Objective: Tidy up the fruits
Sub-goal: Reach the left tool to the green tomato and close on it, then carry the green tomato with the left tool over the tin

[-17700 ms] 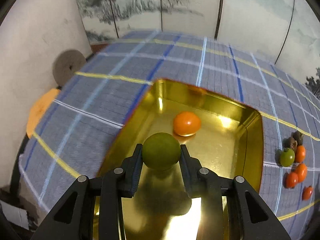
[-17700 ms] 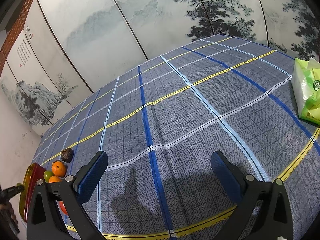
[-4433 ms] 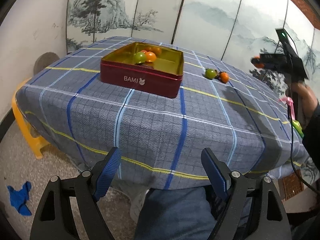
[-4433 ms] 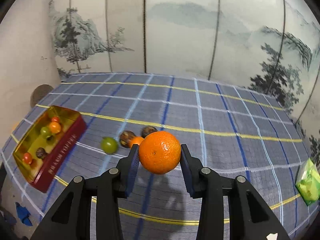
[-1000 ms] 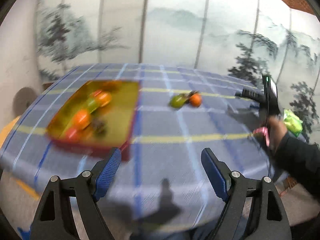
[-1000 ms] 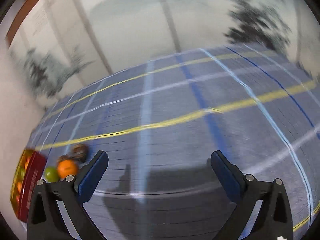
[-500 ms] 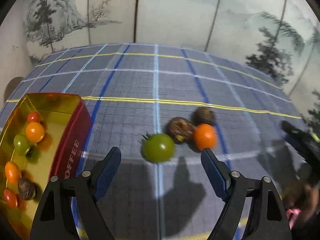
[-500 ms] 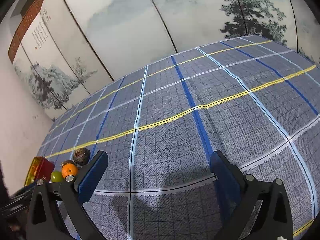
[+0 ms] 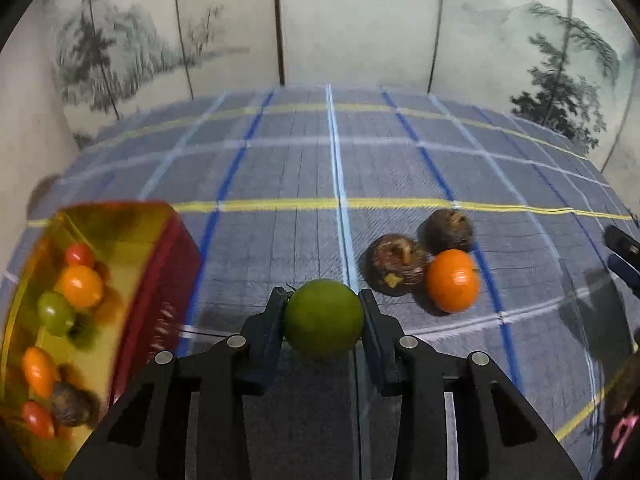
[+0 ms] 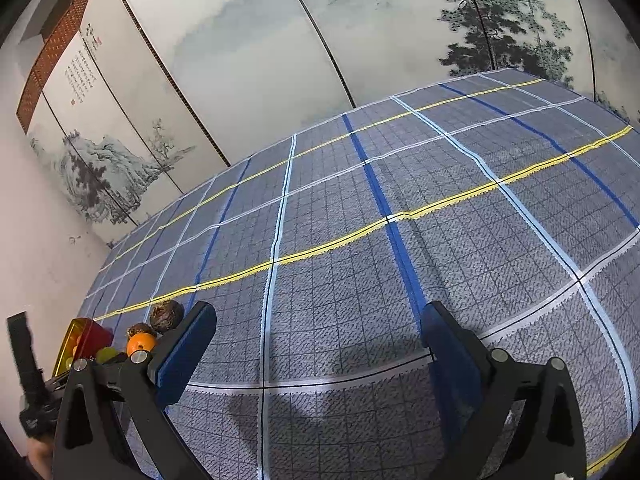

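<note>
Left gripper point(image 9: 323, 322), apart 0.5 s ago, now clamps green fruit point(image 9: 323, 323); right gripper point(image 10: 318, 348) stays apart.

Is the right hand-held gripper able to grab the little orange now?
Probably yes. The right hand-held gripper is open and empty, the orange sits uncovered on the tablecloth, though two brown fruits crowd it behind.
</note>
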`<action>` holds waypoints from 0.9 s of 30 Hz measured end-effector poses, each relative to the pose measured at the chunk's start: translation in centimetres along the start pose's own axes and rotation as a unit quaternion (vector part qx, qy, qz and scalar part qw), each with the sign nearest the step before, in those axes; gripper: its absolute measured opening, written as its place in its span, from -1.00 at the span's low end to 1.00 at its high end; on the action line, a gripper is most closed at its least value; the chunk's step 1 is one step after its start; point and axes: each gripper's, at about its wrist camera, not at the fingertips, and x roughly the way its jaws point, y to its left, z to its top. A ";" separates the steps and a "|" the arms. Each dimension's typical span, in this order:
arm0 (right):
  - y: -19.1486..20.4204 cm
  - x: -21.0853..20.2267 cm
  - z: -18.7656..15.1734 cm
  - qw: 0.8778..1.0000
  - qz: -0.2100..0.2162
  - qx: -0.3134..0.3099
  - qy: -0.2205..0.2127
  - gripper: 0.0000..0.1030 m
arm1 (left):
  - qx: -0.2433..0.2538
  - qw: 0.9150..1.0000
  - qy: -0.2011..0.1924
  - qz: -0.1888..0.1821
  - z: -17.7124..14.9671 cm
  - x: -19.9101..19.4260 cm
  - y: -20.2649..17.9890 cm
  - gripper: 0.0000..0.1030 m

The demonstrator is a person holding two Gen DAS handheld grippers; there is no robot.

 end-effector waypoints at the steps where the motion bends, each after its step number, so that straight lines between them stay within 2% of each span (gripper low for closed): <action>1: 0.0 0.0 0.0 1.000 0.000 0.001 0.000 0.99 | 0.007 1.000 -0.010 0.001 0.0 -0.9 -0.1 -0.29; 8: -0.1 0.1 0.1 1.000 -0.003 0.002 0.002 0.99 | 0.026 0.997 -0.068 -0.004 0.9 -7.5 -0.1 -0.29; 11: -0.2 0.2 0.1 1.000 -0.005 0.001 0.004 0.99 | 0.021 0.997 -0.078 0.011 1.4 -9.3 0.8 -0.29; 14: -0.2 0.3 0.0 1.000 -0.007 0.002 0.007 0.99 | 0.017 0.995 -0.089 0.046 2.1 -10.3 2.3 -0.29; 20: -0.2 0.5 0.0 1.000 -0.011 0.003 0.011 0.99 | -0.013 0.991 -0.080 0.104 2.9 -10.2 7.2 -0.29; 27: -0.2 0.7 0.0 1.000 -0.015 0.003 0.016 0.99 | -0.043 0.988 -0.060 0.134 1.8 -9.6 11.9 -0.29</action>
